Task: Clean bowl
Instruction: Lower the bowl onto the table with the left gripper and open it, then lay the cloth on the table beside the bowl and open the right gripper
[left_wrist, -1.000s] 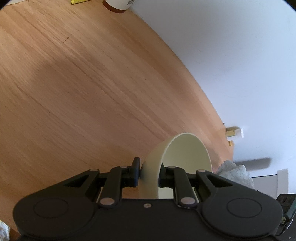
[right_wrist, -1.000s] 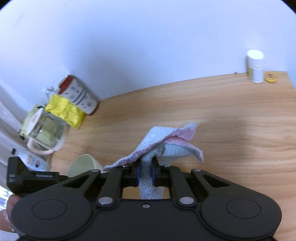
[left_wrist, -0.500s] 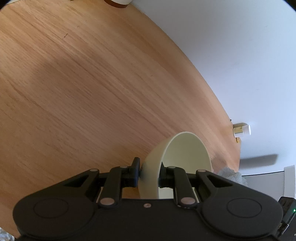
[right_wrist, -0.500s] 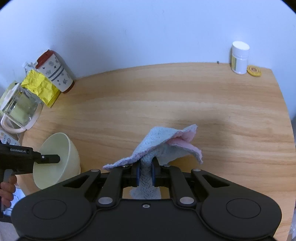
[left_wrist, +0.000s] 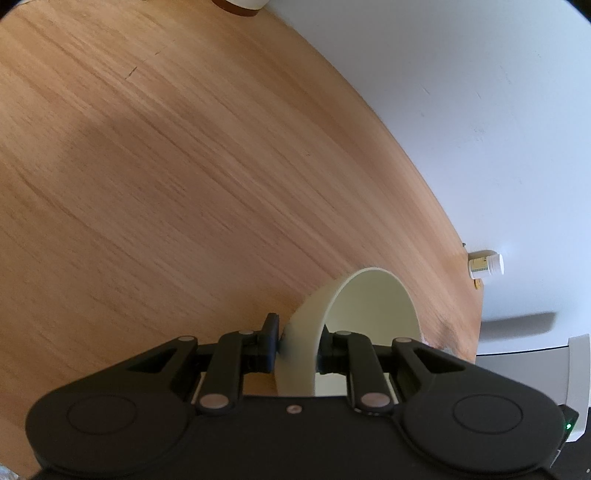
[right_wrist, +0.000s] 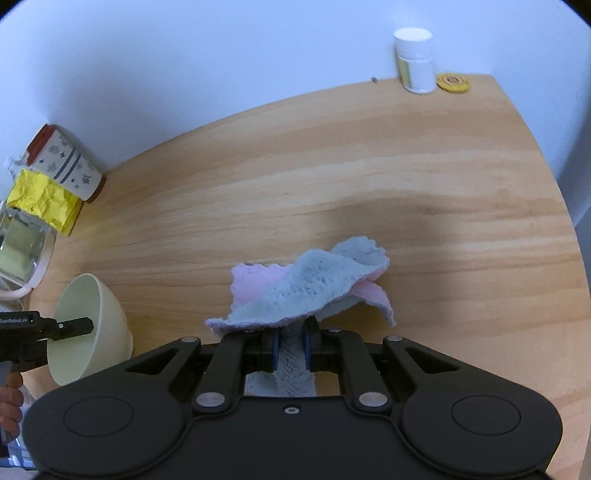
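Two claws, both loaded. Left claw (left_wrist: 299, 338) pinched on the wall of the cream bowl (right_wrist: 92, 325), held tilted above the surface (right_wrist: 332, 177), mouth turned toward the right side. Right claw (right_wrist: 290, 349) clamped on the blue-pink cloth (right_wrist: 314, 288) — swung since a second ago, bowl now wholly in sight at its left. Reads as lining up for the wipe; cloth and bowl well apart, no contact yet.

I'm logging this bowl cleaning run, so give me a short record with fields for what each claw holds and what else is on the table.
left claw: shut on the rim of the cream bowl, bowl tipped on its side
right claw: shut on the blue and pink cloth
cloth to bowl: apart, no wiping contact
table: wooden
far edge: white bottle, yellow disc
left side: patterned cup, yellow packet, glass jug
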